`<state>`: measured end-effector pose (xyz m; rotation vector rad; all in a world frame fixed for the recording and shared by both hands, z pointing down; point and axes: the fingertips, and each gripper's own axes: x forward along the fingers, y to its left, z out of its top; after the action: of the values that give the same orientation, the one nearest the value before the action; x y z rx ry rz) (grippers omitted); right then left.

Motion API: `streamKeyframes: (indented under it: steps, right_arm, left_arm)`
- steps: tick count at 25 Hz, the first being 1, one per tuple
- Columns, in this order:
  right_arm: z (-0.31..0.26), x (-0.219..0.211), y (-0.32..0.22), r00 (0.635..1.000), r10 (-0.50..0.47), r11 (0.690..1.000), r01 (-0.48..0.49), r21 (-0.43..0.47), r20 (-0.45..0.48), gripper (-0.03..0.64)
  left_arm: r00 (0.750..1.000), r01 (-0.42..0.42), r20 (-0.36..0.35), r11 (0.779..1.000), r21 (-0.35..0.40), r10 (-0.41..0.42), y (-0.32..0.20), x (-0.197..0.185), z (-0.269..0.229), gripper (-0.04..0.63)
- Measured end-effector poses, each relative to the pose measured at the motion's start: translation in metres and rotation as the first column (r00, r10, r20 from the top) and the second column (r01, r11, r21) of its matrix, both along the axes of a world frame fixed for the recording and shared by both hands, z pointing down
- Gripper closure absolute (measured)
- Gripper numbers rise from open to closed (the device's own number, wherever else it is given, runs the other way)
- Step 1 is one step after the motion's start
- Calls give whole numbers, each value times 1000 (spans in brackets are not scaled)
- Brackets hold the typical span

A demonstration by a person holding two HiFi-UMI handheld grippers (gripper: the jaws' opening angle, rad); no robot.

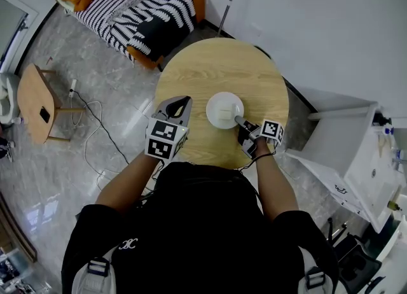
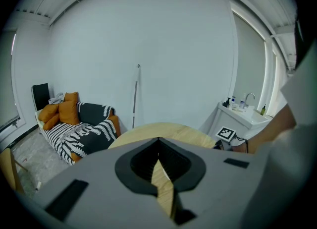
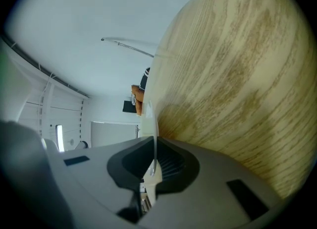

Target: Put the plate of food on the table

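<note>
A white plate [image 1: 224, 109] carrying a pale piece of food [image 1: 226, 115] rests near the middle of the round wooden table [image 1: 254, 70]. My right gripper [image 1: 240, 121] is shut on the plate's near right rim. In the right gripper view that rim [image 3: 152, 119] runs edge-on between the jaws of the right gripper [image 3: 154, 146], with the tabletop [image 3: 237, 84] beyond it. My left gripper [image 1: 180, 104] hovers over the table's left edge, shut and holding nothing. The left gripper view shows the left gripper [image 2: 158, 141] with only table wood [image 2: 188, 133] past its tips.
A striped sofa with orange cushions [image 1: 137, 6] stands beyond the table. A small wooden side table [image 1: 35, 102] and a floor cable [image 1: 95, 114] are at the left. A white sink cabinet [image 1: 362, 159] stands at the right, close to the table.
</note>
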<state>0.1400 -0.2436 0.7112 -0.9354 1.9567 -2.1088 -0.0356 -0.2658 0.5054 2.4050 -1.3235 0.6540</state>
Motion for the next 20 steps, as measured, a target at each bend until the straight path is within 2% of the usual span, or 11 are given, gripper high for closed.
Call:
streamKeyframes:
  steps: [7, 20]
  right_arm:
    - [2, 3, 2, 1000, 12, 1000, -12, -21, -8, 598]
    - [8, 3, 2, 997, 15, 998, -20, -59, -79, 598]
  left_arm:
    - [1000, -9, 7, 1000, -1, 9, 1, 0, 2, 588]
    - [1000, -25, 8, 1000, -13, 25, 1, -1, 6, 588]
